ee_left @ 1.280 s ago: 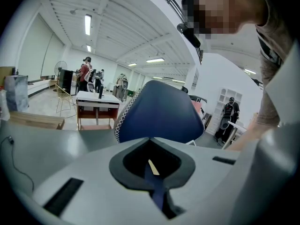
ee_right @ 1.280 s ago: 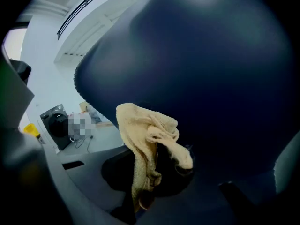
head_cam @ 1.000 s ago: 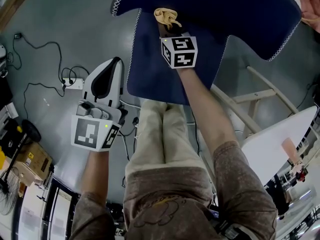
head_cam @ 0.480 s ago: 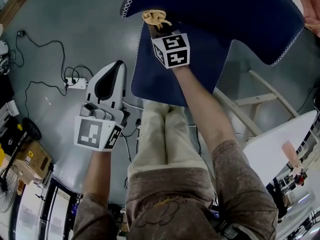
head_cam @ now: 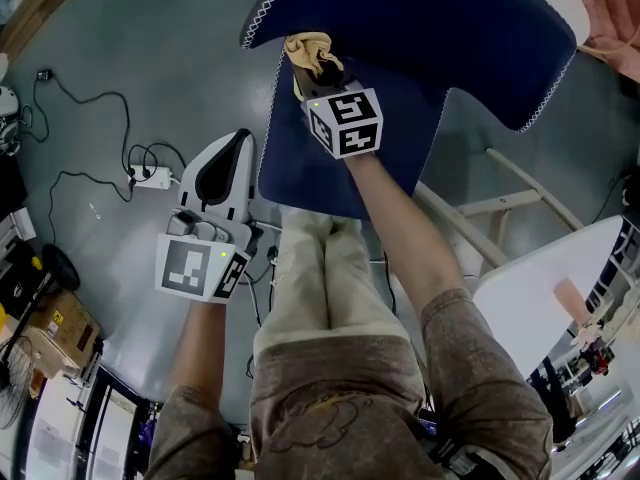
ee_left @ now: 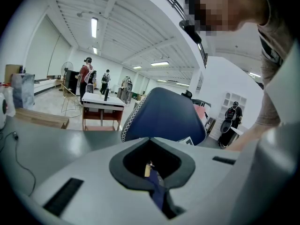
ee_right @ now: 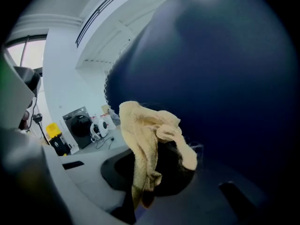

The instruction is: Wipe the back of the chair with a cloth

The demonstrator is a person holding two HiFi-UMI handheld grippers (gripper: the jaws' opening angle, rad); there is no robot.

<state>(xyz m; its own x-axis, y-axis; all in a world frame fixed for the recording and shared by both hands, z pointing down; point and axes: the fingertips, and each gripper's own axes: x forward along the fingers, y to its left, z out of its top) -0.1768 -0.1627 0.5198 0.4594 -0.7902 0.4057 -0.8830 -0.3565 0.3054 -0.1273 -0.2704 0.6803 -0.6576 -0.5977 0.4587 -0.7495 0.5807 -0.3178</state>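
Head view: right gripper (head_cam: 320, 76) clenched on yellow cloth (head_cam: 306, 52), cloth against blue chair back (head_cam: 430, 28) near white-stitched edge. Left gripper (head_cam: 231, 148) closed, nothing between jaws, held beside chair, over grey floor (head_cam: 110, 78).

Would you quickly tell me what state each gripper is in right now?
Left gripper: shut, holding nothing.
Right gripper: shut on the cloth, up at the chair back.
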